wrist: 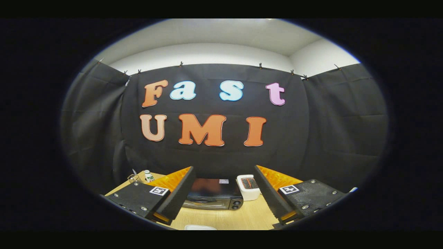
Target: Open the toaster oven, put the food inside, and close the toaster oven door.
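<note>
A black toaster oven [214,197] stands on the wooden table [238,216] against the booth's wall, its door shut, with knobs at its right end. It sits beyond and between my two fingers. My gripper [223,193] hangs high above the table and is open, with a wide gap and nothing held. A white container [248,186] with reddish food in it stands right of the oven, close to the right finger [268,193]. A white rim [200,227], perhaps a plate, peeks in at the table's near edge below the fingers.
A small white bottle with a green label [148,176] and some wire-like clutter [133,178] sit at the table's far left corner. Black cloth walls enclose the table on three sides.
</note>
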`<state>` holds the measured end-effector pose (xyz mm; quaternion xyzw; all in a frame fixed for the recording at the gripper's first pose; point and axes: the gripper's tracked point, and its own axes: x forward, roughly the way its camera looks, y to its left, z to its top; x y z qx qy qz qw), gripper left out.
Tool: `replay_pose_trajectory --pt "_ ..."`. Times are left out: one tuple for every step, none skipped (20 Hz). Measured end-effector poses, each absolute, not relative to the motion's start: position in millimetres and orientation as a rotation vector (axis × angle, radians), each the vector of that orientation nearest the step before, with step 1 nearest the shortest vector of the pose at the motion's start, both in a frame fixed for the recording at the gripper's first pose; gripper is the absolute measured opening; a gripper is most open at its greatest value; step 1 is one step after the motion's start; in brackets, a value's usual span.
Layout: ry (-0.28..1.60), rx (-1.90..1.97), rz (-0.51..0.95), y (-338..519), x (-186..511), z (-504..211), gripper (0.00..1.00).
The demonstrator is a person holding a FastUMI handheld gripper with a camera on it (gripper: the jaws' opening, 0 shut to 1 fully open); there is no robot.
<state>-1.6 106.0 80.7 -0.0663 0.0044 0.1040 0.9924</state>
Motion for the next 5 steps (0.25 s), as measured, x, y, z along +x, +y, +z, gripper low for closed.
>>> replay_pose_trajectory --pt "0.010 -0.131 0.208 105.0 -1.4 78.8 1.00" --pt "0.011 -0.131 0.209 105.4 -1.6 77.3 1.00" --pt "0.012 -0.130 0.209 105.1 -2.1 76.6 1.00" --pt "0.013 -0.127 0.212 105.9 -2.9 75.7 1.00" --pt "0.018 -0.127 0.216 107.6 -3.1 73.4 1.00"
